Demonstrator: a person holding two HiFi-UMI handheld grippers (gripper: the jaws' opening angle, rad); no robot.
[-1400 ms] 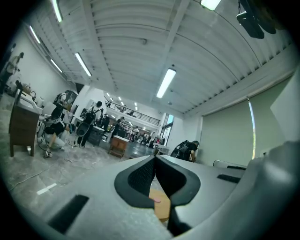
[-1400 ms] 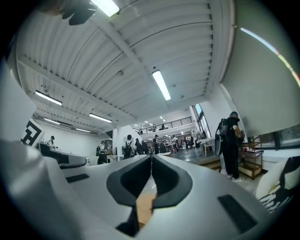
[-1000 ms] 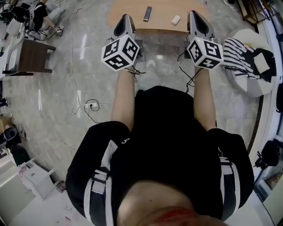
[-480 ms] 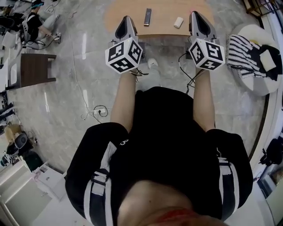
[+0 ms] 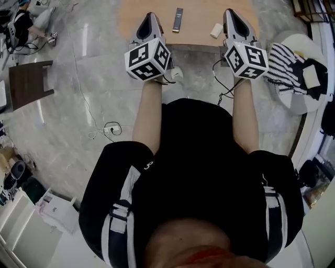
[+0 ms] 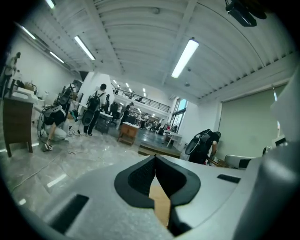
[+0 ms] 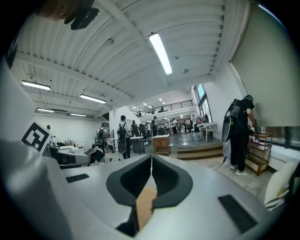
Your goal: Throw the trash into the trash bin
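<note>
Both arms are pointing fwd, side by side. The left gripper (image 5: 149, 20) & right gripper (image 5: 231, 17) are keeping their fingers pressed together, empty, at the table (image 5: 199, 32), which is carrying 2 things: prob. a remote (image 5: 178, 20) and a white item (image 5: 216, 30).

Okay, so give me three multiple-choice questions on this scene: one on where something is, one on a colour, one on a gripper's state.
1. Where does the remote lie? A: on the floor. B: on the wooden table. C: on a shelf.
2. What colours is the striped cloth? A: red and yellow. B: plain green. C: black and white.
3. How do the jaws of the right gripper stand? A: together, nothing between. B: wide apart. C: clamped on the remote.

Answers:
1. B, it rests flat on the tabletop.
2. C, its stripes are black and white.
3. A, the right gripper view shows the pads meeting with nothing held.
</note>
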